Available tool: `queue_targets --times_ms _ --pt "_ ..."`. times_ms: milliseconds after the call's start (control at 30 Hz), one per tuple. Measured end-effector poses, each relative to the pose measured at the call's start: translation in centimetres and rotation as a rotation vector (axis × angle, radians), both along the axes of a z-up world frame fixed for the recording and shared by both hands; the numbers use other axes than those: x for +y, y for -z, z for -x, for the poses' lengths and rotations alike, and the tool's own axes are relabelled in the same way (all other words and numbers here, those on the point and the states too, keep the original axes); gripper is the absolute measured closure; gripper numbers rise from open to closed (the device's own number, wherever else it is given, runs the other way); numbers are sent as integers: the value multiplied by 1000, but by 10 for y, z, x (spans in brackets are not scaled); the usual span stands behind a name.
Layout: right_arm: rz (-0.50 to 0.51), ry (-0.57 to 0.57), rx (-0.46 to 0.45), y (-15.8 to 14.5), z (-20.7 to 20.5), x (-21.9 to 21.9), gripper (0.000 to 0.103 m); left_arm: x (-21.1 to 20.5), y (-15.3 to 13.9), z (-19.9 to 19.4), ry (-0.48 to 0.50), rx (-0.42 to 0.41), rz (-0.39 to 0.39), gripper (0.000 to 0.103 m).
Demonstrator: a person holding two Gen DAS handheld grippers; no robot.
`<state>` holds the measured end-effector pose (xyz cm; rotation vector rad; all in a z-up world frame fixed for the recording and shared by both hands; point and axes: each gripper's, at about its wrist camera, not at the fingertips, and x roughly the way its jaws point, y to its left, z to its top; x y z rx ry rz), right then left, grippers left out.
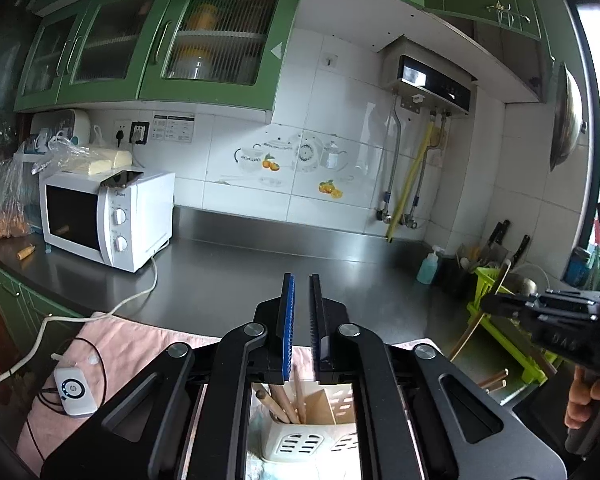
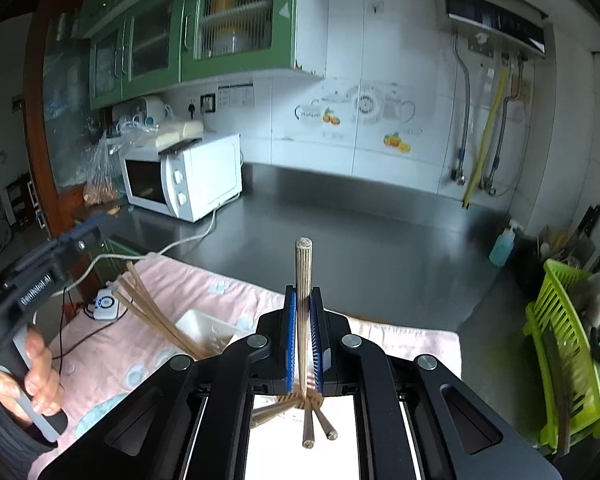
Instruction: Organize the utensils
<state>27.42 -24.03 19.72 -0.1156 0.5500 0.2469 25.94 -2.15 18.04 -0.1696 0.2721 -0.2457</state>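
Note:
My right gripper [image 2: 303, 320] is shut on a small bundle of wooden chopsticks [image 2: 303, 264] that stands nearly upright, its lower ends fanning out below the jaws. It hangs over the pink cloth [image 2: 228, 292], to the right of a white slotted utensil holder [image 2: 208, 330] in which more chopsticks [image 2: 152, 312] lean left. My left gripper [image 1: 302, 312] hovers right above that holder [image 1: 296, 444]; its jaws stand almost together with nothing between the tips. The right gripper [image 1: 490, 304] also shows at the right edge of the left wrist view, with a hand on its grip.
A white microwave [image 1: 108, 216] stands at the back left of the dark steel counter [image 1: 260, 264], its cable trailing to the cloth. A small white device [image 1: 75, 396] lies on the cloth. At the right are a green dish rack [image 2: 560, 320], a blue soap bottle [image 2: 502, 248] and knives.

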Motion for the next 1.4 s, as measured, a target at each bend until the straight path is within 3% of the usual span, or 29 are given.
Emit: queue_targets --times_ms 100,167,233,333,367,500,567,767,967,1100,1200,1400 --pt "-6 4 9 4 2 -1 93 0 0 3 -1 4 -14 93" --pt "-4 7 5 3 5 -1 85 0 1 7 1 6 -15 86" --pt "-2 11 -7 1 11 -3 79 1 0 12 -5 2 -21 70" --pt "4 17 -28 -4 24 -4 70 3 -3 25 -2 -6 -34 65" --pt "5 22 -39 -6 30 -5 64 3 -4 29 -2 -8 -36 57" --pt "-4 35 -58 -6 57 -10 49 6 -4 56 -15 -19 -60 42" --pt "-7 39 -66 -3 71 -12 44 8 -2 70 -13 -15 -75 29" --pt "-55 42 -61 14 118 -15 29 14 9 116 -23 6 -96 10" --pt "-71 54 -70 36 164 -11 17 17 27 160 -31 35 -123 5" --pt "-104 54 -52 54 189 -7 15 17 43 182 -37 72 -147 5" --pt "-75 66 -60 66 207 -1 13 16 55 196 -39 97 -171 5" --pt "-71 93 -53 90 237 7 11 21 76 216 -45 152 -164 5"
